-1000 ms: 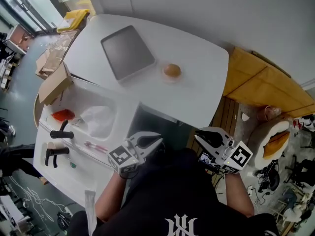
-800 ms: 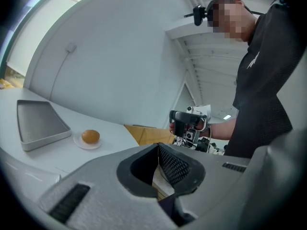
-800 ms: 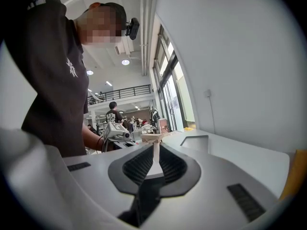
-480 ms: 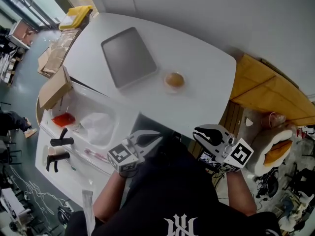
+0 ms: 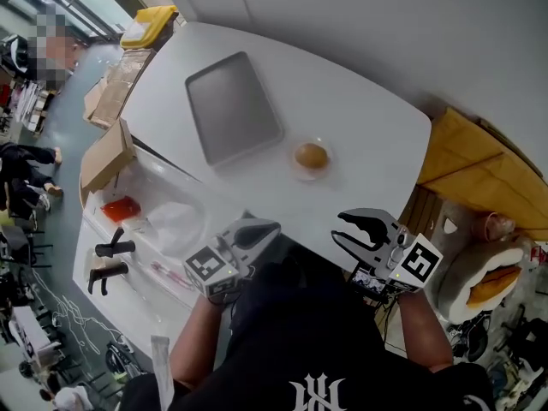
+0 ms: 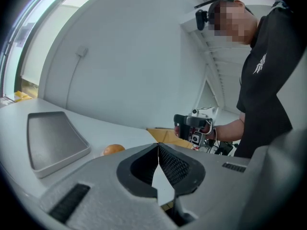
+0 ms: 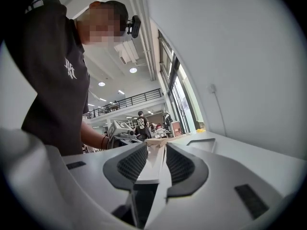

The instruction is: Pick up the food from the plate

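A: Food (image 5: 312, 154), what does it look like?
B: One piece. Rounded, orange-brown, whole. It sits in the middle of the plate (image 5: 294, 168).
A: And the plate?
B: Small, shallow, pale, nearly see-through. Its rim shows all round the food. It lies flat on the white counter (image 5: 377, 118), just beside the near right corner of the grey tray (image 5: 231, 108).
A: In the left gripper view?
B: A low orange dome past the tray. The plate is too faint to make out.
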A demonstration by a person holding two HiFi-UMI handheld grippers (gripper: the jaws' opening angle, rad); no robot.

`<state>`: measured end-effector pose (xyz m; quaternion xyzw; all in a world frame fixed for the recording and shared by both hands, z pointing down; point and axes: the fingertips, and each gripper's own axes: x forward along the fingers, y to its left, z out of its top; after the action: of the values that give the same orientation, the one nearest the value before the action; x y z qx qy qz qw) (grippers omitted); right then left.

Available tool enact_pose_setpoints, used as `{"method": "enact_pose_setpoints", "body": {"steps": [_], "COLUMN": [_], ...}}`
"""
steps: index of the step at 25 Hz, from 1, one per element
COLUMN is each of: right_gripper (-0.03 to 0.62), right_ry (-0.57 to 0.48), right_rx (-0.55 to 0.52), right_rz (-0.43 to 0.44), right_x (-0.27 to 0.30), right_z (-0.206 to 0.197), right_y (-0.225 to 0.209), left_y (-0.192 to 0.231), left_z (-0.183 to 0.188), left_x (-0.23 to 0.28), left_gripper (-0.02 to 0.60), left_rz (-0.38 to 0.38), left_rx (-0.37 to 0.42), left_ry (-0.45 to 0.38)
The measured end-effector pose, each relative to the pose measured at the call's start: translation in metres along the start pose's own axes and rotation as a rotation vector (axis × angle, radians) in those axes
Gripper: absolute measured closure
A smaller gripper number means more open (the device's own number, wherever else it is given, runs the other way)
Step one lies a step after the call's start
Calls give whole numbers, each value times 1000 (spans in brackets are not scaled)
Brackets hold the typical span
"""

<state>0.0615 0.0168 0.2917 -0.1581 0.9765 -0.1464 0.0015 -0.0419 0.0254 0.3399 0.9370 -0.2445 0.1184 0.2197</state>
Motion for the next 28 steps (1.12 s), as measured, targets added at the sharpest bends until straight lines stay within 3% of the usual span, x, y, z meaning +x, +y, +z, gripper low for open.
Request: {"method": "enact_pose_setpoints", "body": {"steps": [5,13,19,28], "right_gripper": [479,428,360,302], "right_ry": [-5,11,42,68], "right_rx": [-16,-33,-65,-42], "right_rz": [38,29,30,-3], "right_x": [17,49,78,104], "right_z": [3,-1,-15,-61], "right_y": [-23,-72,-103,-155], "left_y": [23,60,99,131], "left_z": [7,5,-6,-29], "left_x": [10,36,55,85], "left_gripper": [575,575,575,575], "left_rz": [32,-5,-47,-89], "left_rx": [-9,51,52,-46], "left_ry": [-12,16,26,35]}}
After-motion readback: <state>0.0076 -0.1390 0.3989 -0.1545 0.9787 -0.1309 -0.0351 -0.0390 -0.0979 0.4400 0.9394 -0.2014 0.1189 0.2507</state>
